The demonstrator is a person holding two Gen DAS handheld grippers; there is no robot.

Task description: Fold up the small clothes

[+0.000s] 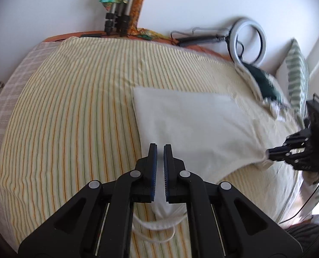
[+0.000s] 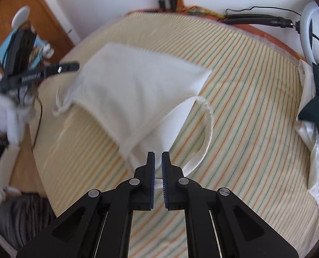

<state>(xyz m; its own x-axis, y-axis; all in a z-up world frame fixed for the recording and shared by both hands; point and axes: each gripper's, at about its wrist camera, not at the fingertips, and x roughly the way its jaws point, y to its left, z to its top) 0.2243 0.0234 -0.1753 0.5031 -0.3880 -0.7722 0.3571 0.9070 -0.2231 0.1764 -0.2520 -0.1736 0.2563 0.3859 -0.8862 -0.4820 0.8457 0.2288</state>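
A small white sleeveless top [image 1: 191, 120] is stretched over the striped bed sheet [image 1: 73, 107]. Its far edge rests on the bed and its near edge is lifted. My left gripper [image 1: 160, 148] is shut on the top's near edge, with white cloth running between its pads and a strap [image 1: 159, 225] hanging below. In the same view my right gripper [image 1: 269, 153] pinches the other near corner. In the right wrist view the right gripper [image 2: 158, 155] is shut on the top [image 2: 133, 81] beside a strap loop [image 2: 209, 129]. The left gripper [image 2: 76, 65] shows at the cloth's left edge.
A pile of dark green and white clothes [image 2: 316, 99] lies at the bed's right end, next to a striped pillow [image 1: 297, 73]. A ring light [image 1: 249, 38] and tripod legs [image 1: 116, 21] stand by the wall. A wooden door [image 2: 41, 17] and a person's sleeve [image 2: 9, 118] are at the left.
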